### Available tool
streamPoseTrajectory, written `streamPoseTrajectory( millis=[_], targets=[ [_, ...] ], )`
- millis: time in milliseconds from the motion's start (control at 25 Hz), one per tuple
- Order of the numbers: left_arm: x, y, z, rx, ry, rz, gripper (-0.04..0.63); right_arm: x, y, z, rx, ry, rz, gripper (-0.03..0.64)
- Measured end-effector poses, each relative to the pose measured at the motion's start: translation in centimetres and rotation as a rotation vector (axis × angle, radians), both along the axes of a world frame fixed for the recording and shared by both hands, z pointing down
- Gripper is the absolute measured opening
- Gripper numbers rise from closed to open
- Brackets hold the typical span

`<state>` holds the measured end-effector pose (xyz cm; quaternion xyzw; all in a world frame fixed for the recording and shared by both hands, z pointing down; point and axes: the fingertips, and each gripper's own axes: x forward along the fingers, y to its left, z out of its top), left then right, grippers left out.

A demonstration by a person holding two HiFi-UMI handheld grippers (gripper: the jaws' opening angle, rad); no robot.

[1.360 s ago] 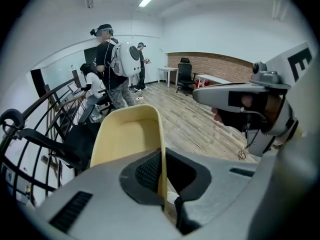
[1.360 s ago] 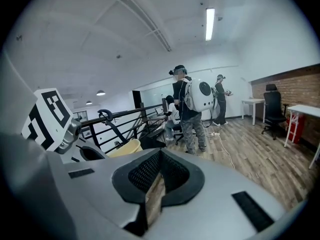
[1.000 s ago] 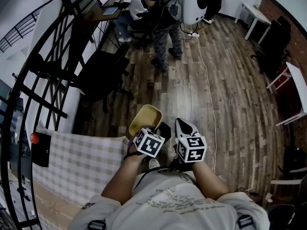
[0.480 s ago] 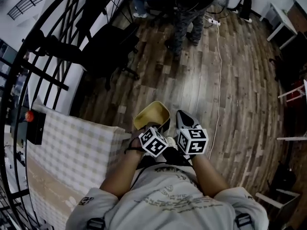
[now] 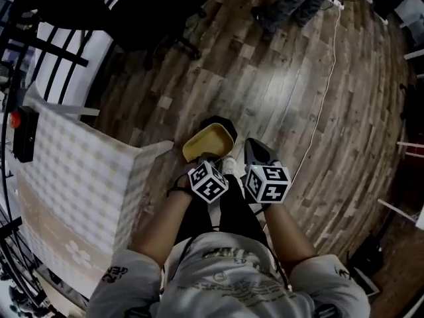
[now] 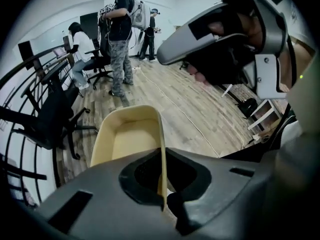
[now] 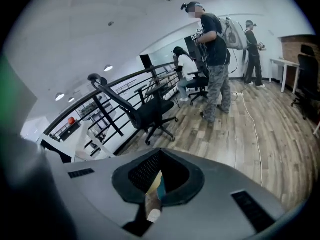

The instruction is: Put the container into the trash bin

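Over the floor (image 5: 285, 91), close by what looks to be the dark trash bin (image 5: 219, 122), the container (image 5: 207, 142) hangs from the left gripper (image 5: 202, 159), its fingers closed on one thin wall. The right gripper (image 5: 255, 154) has fingers apparently closed on nothing. Risk: so slight an edge grip may let the container swing, strike the rim, or fall outside.

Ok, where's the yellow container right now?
Centre of the head view: the yellow container hangs from the left gripper, clamped by its wall, over the wood floor just right of the checked cloth, with a dark round object beyond it.
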<state>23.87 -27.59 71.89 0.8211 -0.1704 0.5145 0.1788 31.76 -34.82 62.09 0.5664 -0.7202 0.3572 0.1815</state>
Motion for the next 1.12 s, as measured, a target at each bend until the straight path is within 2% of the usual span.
streamPoseTrajectory(
  millis=[320,520,760,840,1040,1120],
  targets=[
    [-0.6,0.8,16.0,-0.117,-0.041,-0.044,0.009,0.4,-0.1,12.8,-0.103,-0.001,-0.038,0.003],
    [0.3,0.3,22.8,-0.088,-0.074,0.026,0.009,1.1,0.2,17.9,-0.141,-0.005,-0.028,0.003],
    [2.3,0.5,29.1,-0.103,-0.116,0.167,0.009,2.8,1.3,21.4,-0.178,-0.005,-0.023,0.003],
    [2.4,0.2,30.6,-0.118,-0.129,0.184,0.009,3.2,1.4,21.8,-0.182,-0.003,-0.026,0.003],
    [2.7,-1.3,31.5,-0.100,-0.093,0.134,0.013,4.0,1.4,22.3,-0.191,0.001,-0.020,0.003],
    [2.6,-2.0,31.2,-0.090,-0.067,0.098,0.047,4.0,1.0,22.3,-0.188,0.001,-0.019,0.003]
  ],
)
